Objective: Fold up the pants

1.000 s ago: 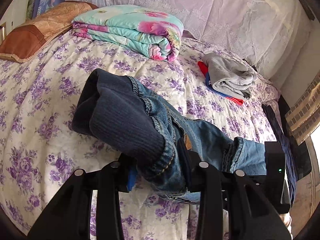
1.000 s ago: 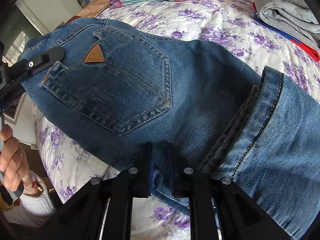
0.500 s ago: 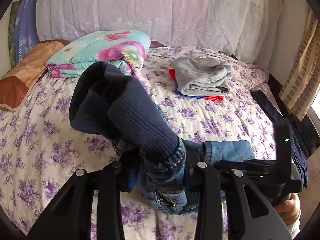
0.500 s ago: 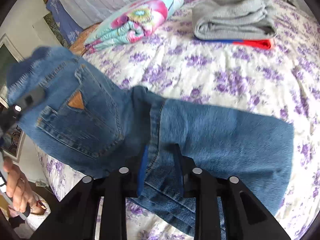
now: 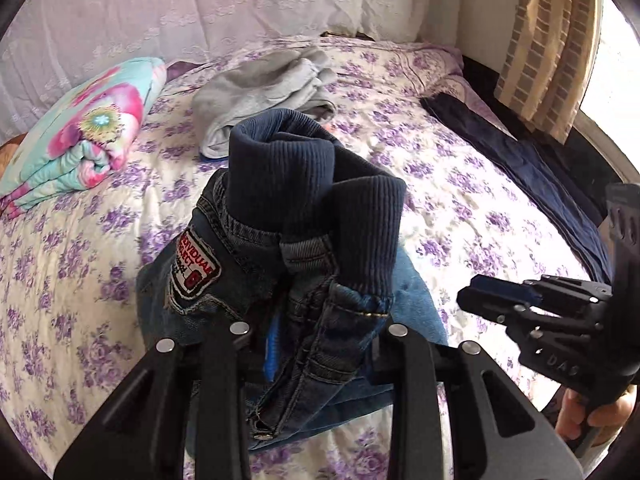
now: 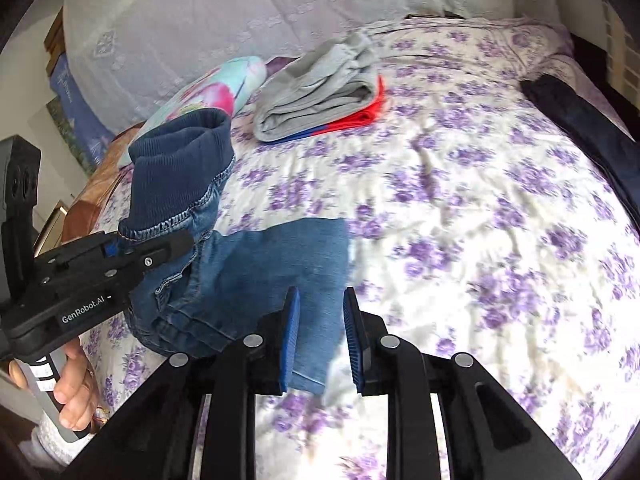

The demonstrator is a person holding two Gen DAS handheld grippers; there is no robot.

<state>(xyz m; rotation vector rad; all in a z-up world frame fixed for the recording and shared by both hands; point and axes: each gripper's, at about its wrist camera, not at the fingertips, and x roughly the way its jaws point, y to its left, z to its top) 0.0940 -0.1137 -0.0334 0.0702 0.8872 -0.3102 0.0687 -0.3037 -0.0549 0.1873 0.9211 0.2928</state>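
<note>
Left gripper (image 5: 320, 356) clamped on the waist end of the jeans (image 5: 288, 280); jaws just closing a little further, denim bunched tight between the pads. Ribbed navy waistband (image 5: 308, 184) standing up above the jaws, folded over on itself. Embroidered patch (image 5: 194, 270) with red and white lettering on the denim just left of the waistband. Lower part of the jeans resting on the bedspread (image 5: 460, 184), white with purple flowers.

Right gripper (image 6: 320, 336) jaws just opening; blue pads (image 6: 290, 336) apart, nothing gripped. Lighter blue leg end of the jeans (image 6: 308, 280) seen through the gap, lying flat on the bedspread (image 6: 480, 220) beyond the fingers; contact with the pads not discernible. In the right wrist view, left gripper (image 6: 116, 248) at left, pinching the denim just under the waistband (image 6: 180, 172), held by a hand (image 6: 74, 392). In the left wrist view, right gripper (image 5: 476, 300) at right edge, well clear of the jeans, with a hand (image 5: 592, 412) on its handle.

Elsewhere on the bed: folded grey garment (image 6: 320, 92) on top of a red and blue one (image 6: 352, 120); rolled floral quilt (image 5: 80, 136) at left; dark navy cloth (image 5: 520, 152) along the right edge. White lace curtain (image 5: 200, 8) behind the bed.
</note>
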